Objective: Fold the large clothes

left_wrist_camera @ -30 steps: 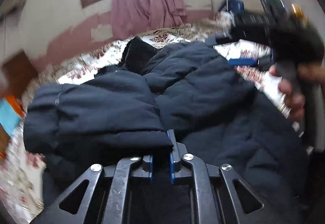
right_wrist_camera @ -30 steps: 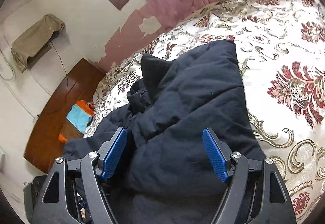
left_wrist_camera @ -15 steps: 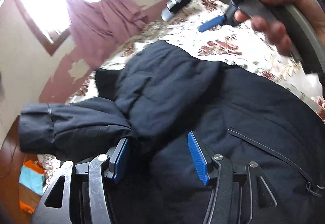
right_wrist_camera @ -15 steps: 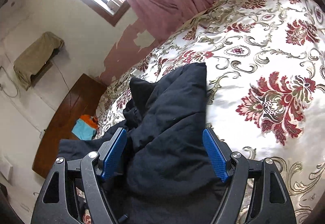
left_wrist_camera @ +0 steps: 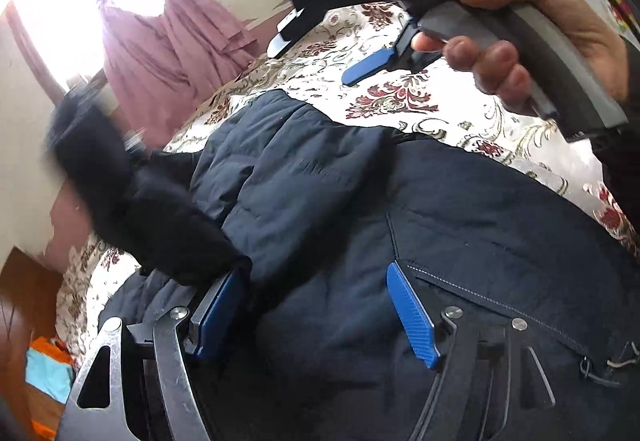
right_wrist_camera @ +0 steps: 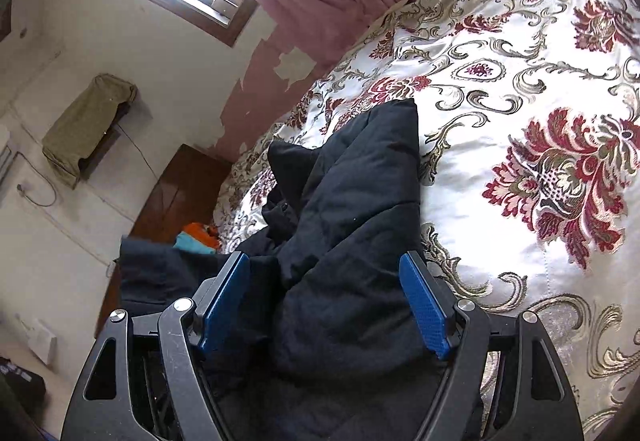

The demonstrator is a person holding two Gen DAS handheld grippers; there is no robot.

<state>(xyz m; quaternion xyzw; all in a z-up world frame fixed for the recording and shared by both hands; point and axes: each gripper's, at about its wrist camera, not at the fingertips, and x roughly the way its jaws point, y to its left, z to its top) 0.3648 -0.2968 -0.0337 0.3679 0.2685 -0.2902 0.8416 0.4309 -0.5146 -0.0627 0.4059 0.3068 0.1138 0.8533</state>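
Observation:
A dark navy padded jacket (left_wrist_camera: 400, 209) lies crumpled on the floral bedspread (left_wrist_camera: 400, 109). My left gripper (left_wrist_camera: 316, 281) hovers low over the jacket's body near a stitched pocket, its jaws opening, nothing pinched between the pads. A blurred dark sleeve (left_wrist_camera: 160, 209) lies against its left finger (left_wrist_camera: 220, 305). In the right wrist view my right gripper (right_wrist_camera: 322, 273) stands open above a folded part of the jacket (right_wrist_camera: 352, 201), the pads not pressing on it. The left wrist view also shows the right gripper (left_wrist_camera: 324, 53) above the bed, held in a hand (left_wrist_camera: 520, 41).
The bedspread (right_wrist_camera: 520, 81) stretches bare to the right of the jacket. A pink curtain (left_wrist_camera: 168, 53) hangs at the window behind the bed. Orange and turquoise cloth (right_wrist_camera: 196, 237) lies on a wooden surface by the bed. A khaki cloth (right_wrist_camera: 88, 121) hangs on the wall.
The left gripper was shut on a fold of the jacket, then opened and rolled; the sleeve now hangs loose at its left finger. The right gripper shifted, with more bedspread in its view.

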